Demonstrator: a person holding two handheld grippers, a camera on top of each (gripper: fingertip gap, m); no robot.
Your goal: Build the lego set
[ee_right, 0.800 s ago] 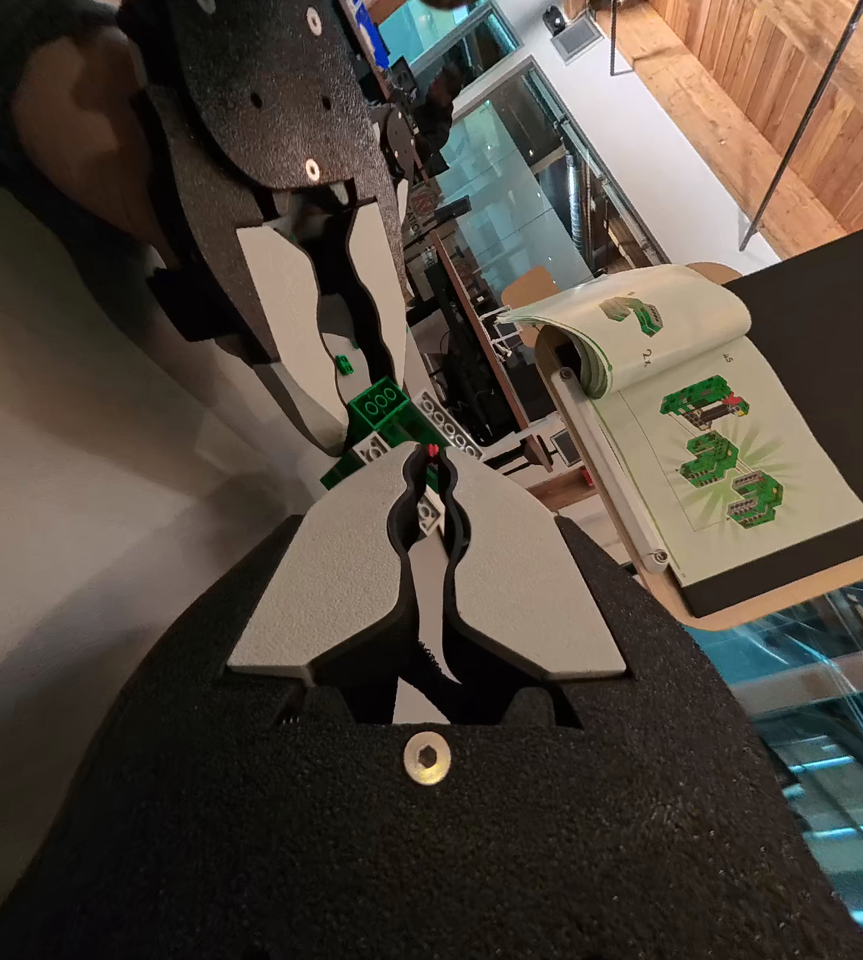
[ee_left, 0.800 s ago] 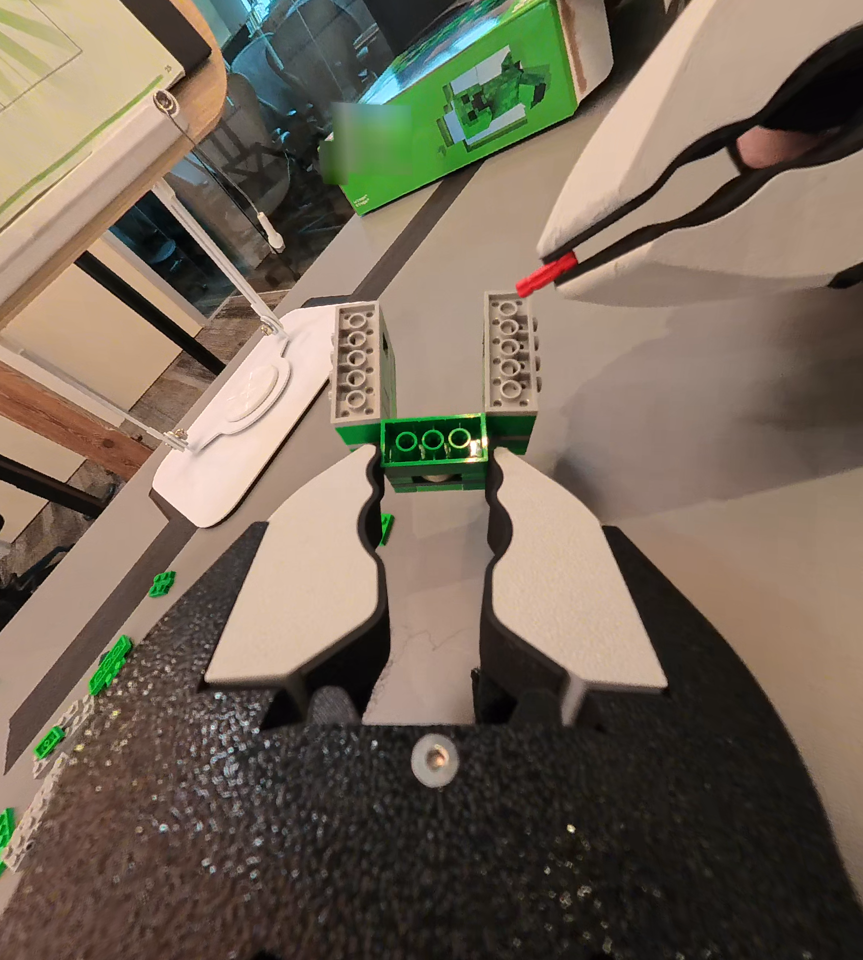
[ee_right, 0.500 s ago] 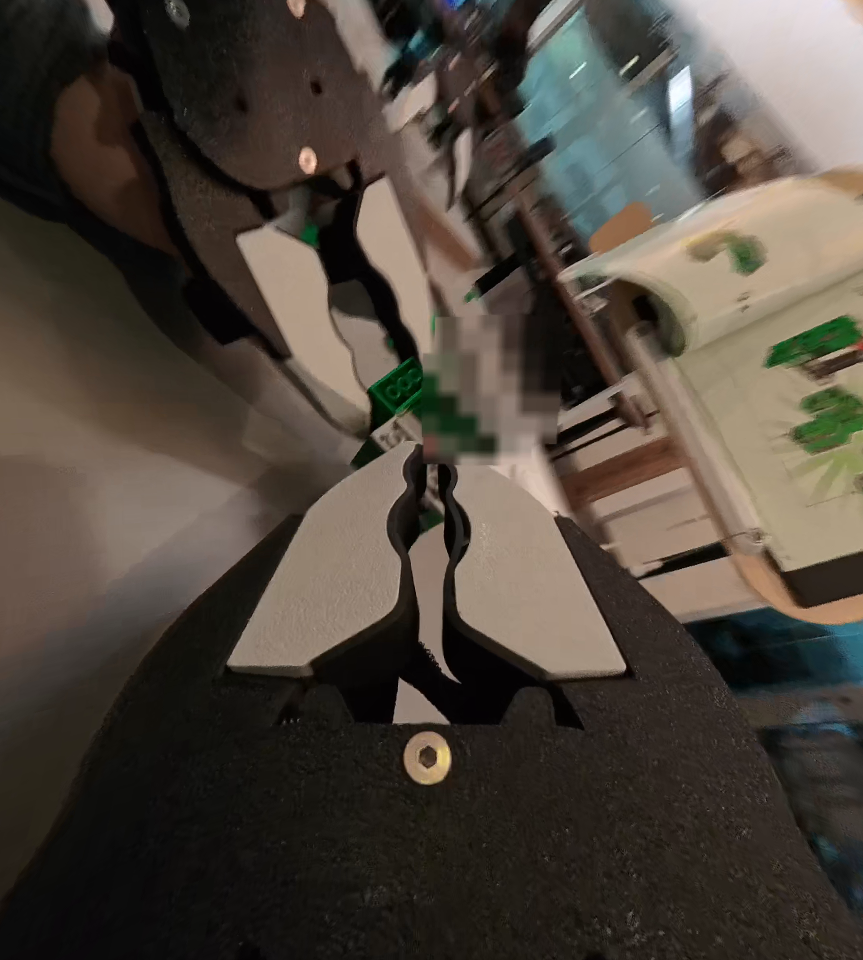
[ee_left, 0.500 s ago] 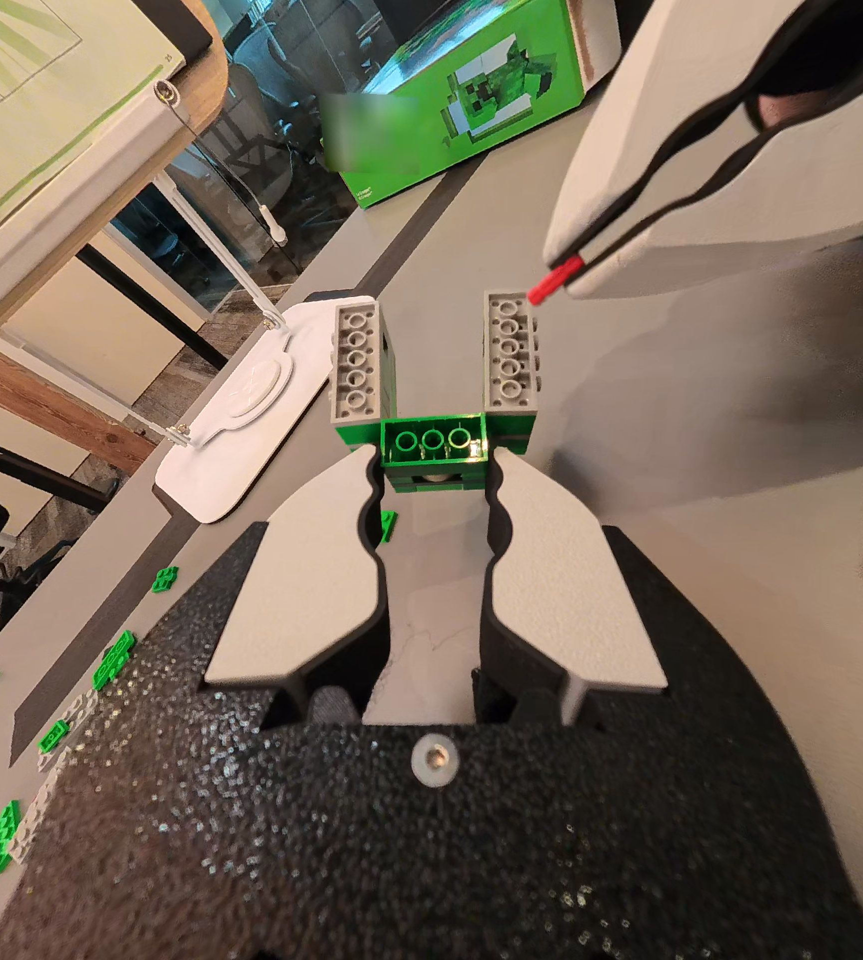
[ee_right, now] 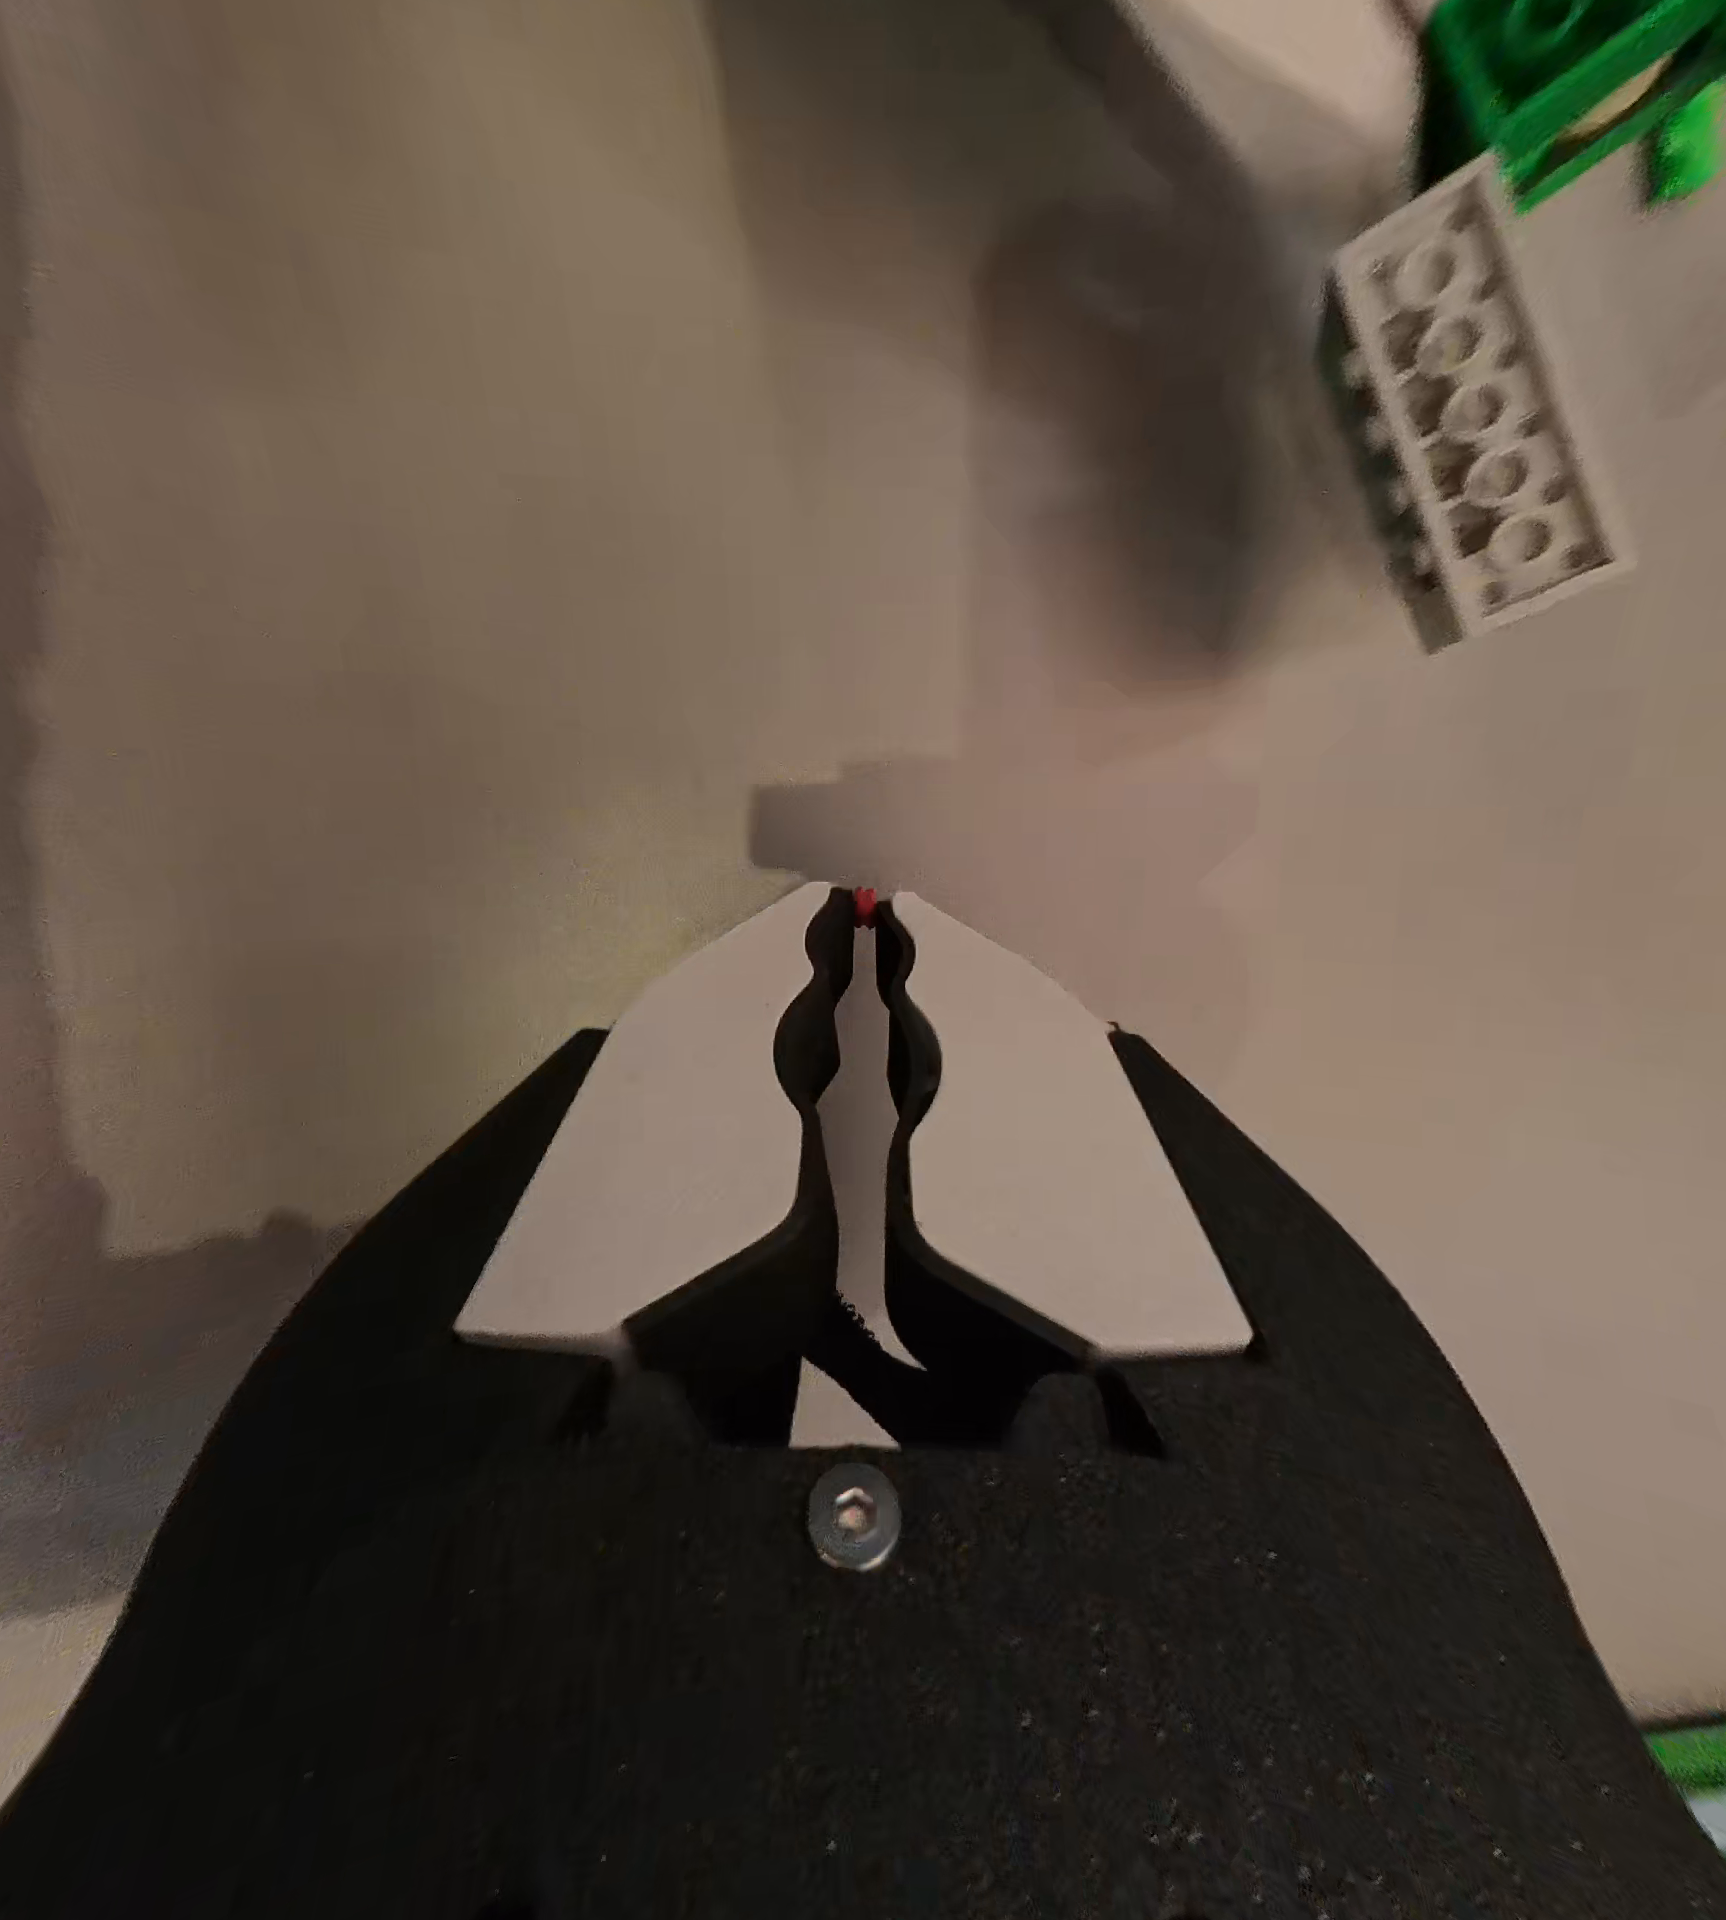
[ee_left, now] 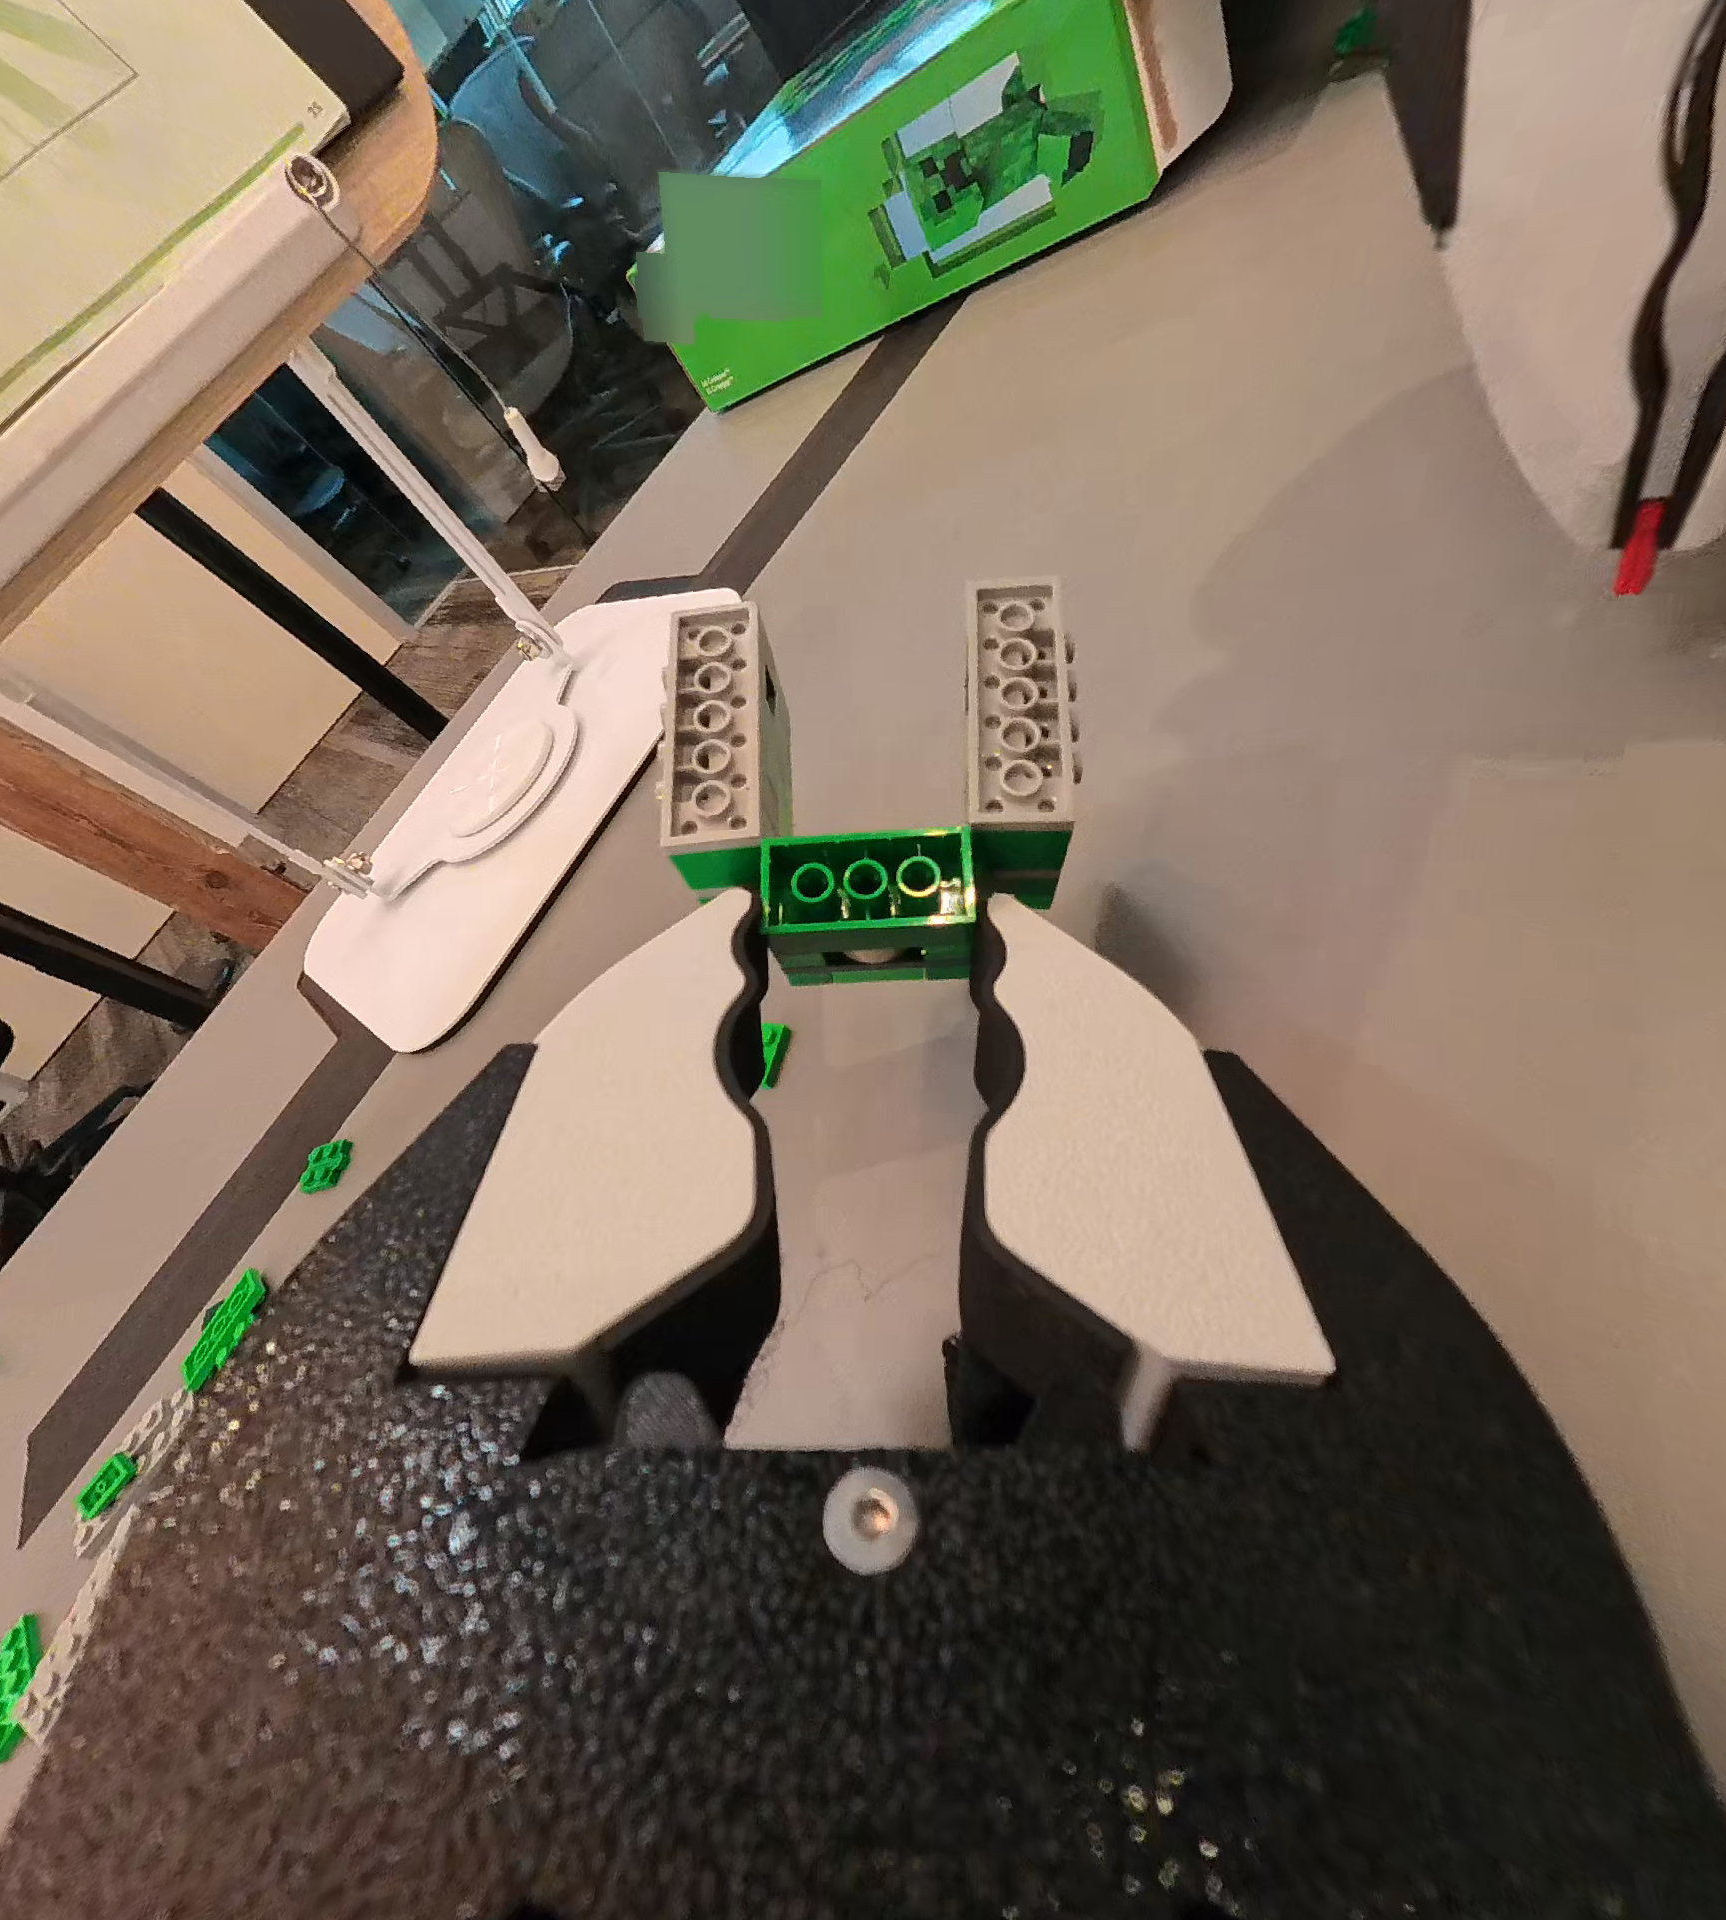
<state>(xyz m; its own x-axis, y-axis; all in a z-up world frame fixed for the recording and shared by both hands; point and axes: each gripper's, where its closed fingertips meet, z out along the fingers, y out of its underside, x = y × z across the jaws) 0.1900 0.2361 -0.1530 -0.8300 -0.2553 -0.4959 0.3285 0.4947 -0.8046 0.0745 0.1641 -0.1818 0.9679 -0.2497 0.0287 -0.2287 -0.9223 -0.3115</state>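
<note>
Red pin held off to the right of the clamped green-and-grey assembly.

The green-and-grey assembly [ee_left: 867,831] is clamped at its green base by the left tongs [ee_left: 869,940] above the table [ee_left: 1358,935], its two grey bricks running away from them. The red pin [ee_left: 1636,551], pinched in the closed right tongs [ee_right: 864,906], points down at the table, well apart on the right brick's outer side.
</note>
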